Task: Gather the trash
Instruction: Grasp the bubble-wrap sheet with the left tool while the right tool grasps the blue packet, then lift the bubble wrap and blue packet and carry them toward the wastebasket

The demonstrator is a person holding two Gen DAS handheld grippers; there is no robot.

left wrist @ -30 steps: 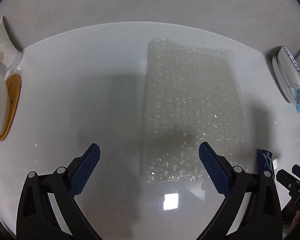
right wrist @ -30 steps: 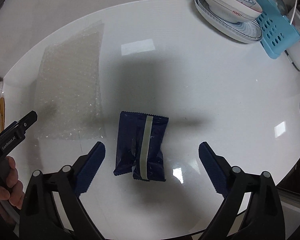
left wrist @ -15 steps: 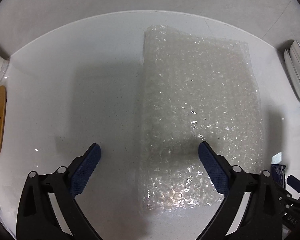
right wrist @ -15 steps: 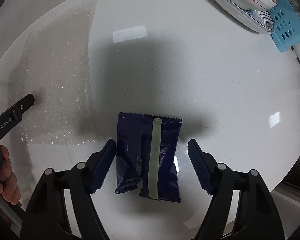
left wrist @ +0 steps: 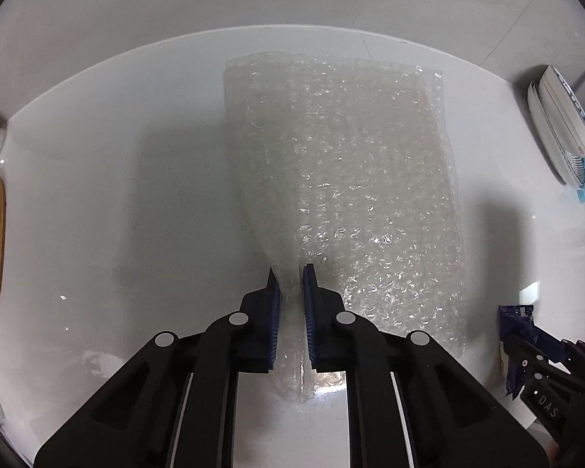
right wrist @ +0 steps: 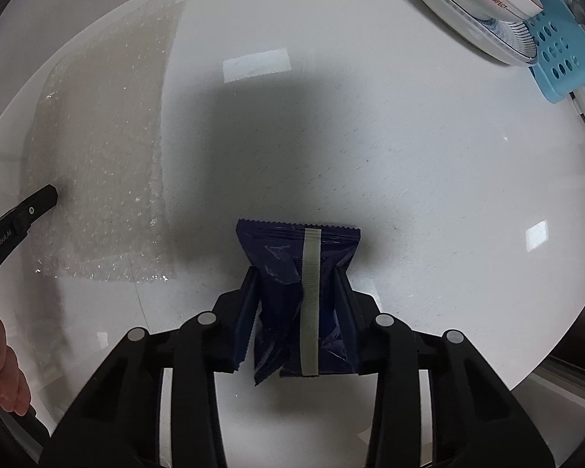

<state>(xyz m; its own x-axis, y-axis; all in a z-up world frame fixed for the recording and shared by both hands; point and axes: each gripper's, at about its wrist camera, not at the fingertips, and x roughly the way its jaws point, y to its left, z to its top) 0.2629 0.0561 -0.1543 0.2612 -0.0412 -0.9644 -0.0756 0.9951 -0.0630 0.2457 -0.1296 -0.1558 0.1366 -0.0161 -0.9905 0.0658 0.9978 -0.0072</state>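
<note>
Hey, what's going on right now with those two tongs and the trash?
Left tongs shut on the bubble wrap edge. Right tongs closing, blue snack wrapper pinched between them. Both on the white table; nothing in the way.

Each fisheye camera is sitting on its own gripper and looking steeply down along the fingers at the white table (left wrist: 97,214), close above it. The left wrist view is facing the bubble wrap (left wrist: 362,195), with the stacked dishes (left wrist: 557,128) and the dark blue wrapper (left wrist: 516,319) showing at its right edge. The right wrist view is looking at that same wrapper (right wrist: 292,257) from close above, and is sharing the bubble wrap (right wrist: 105,148), the dishes (right wrist: 468,4) and the table (right wrist: 409,156) with the other.
</note>
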